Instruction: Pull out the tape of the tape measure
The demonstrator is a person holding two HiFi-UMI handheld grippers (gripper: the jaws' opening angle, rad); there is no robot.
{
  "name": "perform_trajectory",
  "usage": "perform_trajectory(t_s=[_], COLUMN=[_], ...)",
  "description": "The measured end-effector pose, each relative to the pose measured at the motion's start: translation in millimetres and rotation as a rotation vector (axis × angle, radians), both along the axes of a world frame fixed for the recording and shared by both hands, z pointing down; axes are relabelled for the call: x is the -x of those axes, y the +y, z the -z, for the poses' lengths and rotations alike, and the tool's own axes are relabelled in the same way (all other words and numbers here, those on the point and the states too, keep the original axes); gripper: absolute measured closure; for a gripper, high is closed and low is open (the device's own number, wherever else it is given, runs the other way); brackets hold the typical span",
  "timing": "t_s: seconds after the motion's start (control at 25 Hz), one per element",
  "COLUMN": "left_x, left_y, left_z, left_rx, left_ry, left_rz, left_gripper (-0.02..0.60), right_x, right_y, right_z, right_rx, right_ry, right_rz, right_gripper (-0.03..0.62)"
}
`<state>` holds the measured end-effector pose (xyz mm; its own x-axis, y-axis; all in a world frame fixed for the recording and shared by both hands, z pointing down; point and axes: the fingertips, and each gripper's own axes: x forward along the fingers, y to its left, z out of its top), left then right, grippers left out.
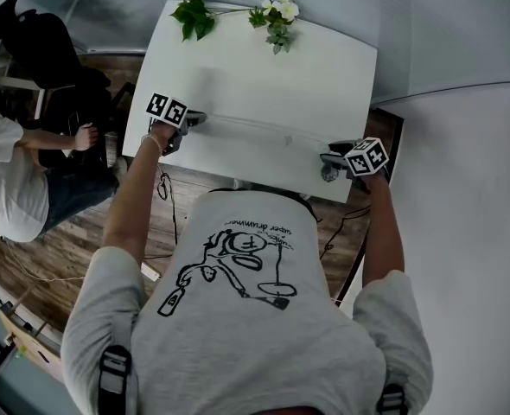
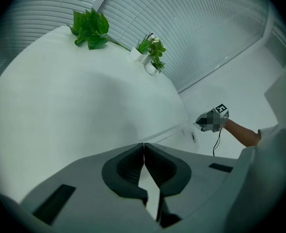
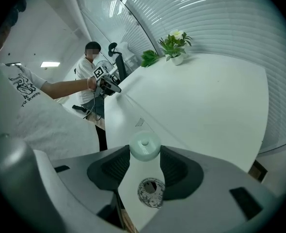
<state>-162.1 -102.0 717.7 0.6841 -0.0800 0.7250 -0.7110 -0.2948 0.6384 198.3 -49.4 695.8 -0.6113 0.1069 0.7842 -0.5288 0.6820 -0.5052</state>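
Two grippers, both clamped, at the near corners of the white table (image 1: 264, 67).

Right gripper (image 3: 145, 152): we read its jaws as grasping the tape measure (image 3: 144, 146), a round pale-green case, with a pad touching each side. The case's flat face with its centre stud looks back up at the right gripper view. It sits over the near-right corner of the table, just beyond a round hole (image 3: 150, 192) in the top.

Left gripper (image 2: 144, 145): the jaw tips are pressed together over the near-left corner. We take it as pinching the end of the tape (image 1: 264, 130), though the strip is too thin to make out between the pads.

The tape is out, a pale thin line from one gripper to the other. Its long axis runs left to right, just inside the near edge and roughly parallel to it. In the head view it slants a little, the left end lying farther from us. A faint shadow lies on the table beside it.

Beyond the tape we have a broad stretch of tabletop up to the far edge, where a leafy sprig (image 1: 193, 15) and a small potted flower (image 1: 277, 15) sit. A seated person (image 1: 13, 180) is well off to the left, over wood floor
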Motion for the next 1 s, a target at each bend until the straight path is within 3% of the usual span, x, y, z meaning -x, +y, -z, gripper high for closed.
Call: perform_trajectory(t_s=[0.52,1.0], left_x=[-6,-5], left_y=[-8,-12], left_z=[-14,-17], left_rx=[-0.013,-0.057], left_ry=[-0.042,-0.074], left_rz=[0.0,0.015], left_gripper=[0.56,0.558], right_x=[2,1], right_y=[-4,-12], right_z=[-24,-37], right_rx=[0.074,-0.01], right_ry=[0.014,0.092], right_rz=[-0.073,-0.049], right_gripper=[0.385,0.376])
